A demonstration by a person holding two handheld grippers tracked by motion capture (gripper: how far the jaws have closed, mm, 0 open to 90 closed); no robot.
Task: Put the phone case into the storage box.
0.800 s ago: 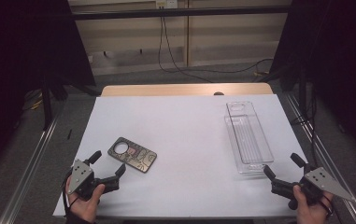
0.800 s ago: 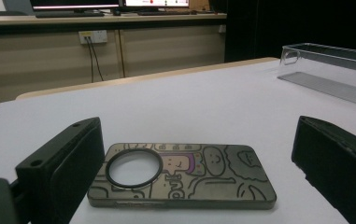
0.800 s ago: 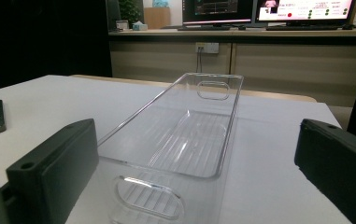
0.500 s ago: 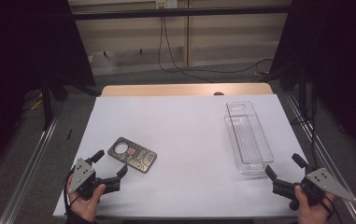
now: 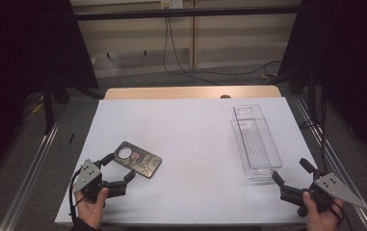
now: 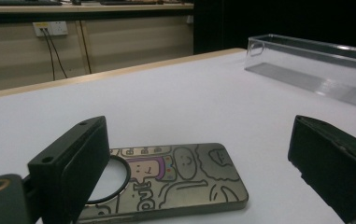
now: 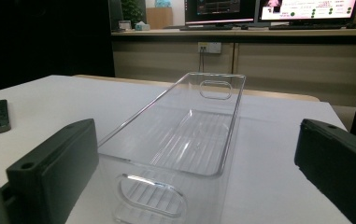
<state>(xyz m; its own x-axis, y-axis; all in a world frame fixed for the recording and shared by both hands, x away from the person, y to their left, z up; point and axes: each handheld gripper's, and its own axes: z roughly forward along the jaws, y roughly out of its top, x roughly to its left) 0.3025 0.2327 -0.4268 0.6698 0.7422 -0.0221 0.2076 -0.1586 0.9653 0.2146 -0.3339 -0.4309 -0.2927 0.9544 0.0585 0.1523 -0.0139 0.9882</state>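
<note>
On inspection I found the left gripper [image 5: 120, 170] low at the seven o'clock corner of the white table [image 5: 190, 125], its jaws spread wide and holding nothing. Against the frames from under a second before, it had edged forward: the far jaw now stood just beside the near short end of the phone case [image 5: 137, 159], and in the left gripper view the case [image 6: 166, 179] lay flat on the table between the two jaws, the round camera cut-out next to the left-hand one, no pad pressing on it. The case itself had not shifted. The right gripper [image 5: 292, 174] sat at five o'clock, likewise wide and empty, and had hardly moved; it faced the near end of the clear plastic bin [image 5: 255, 142], whose handle slot stood close before its jaws in the right gripper view [image 7: 175, 154]. The bin lay lengthwise from four toward two o'clock, well apart from the case. I judged that the left approach was nearly complete and a closing grip on the case was the step due.
</note>
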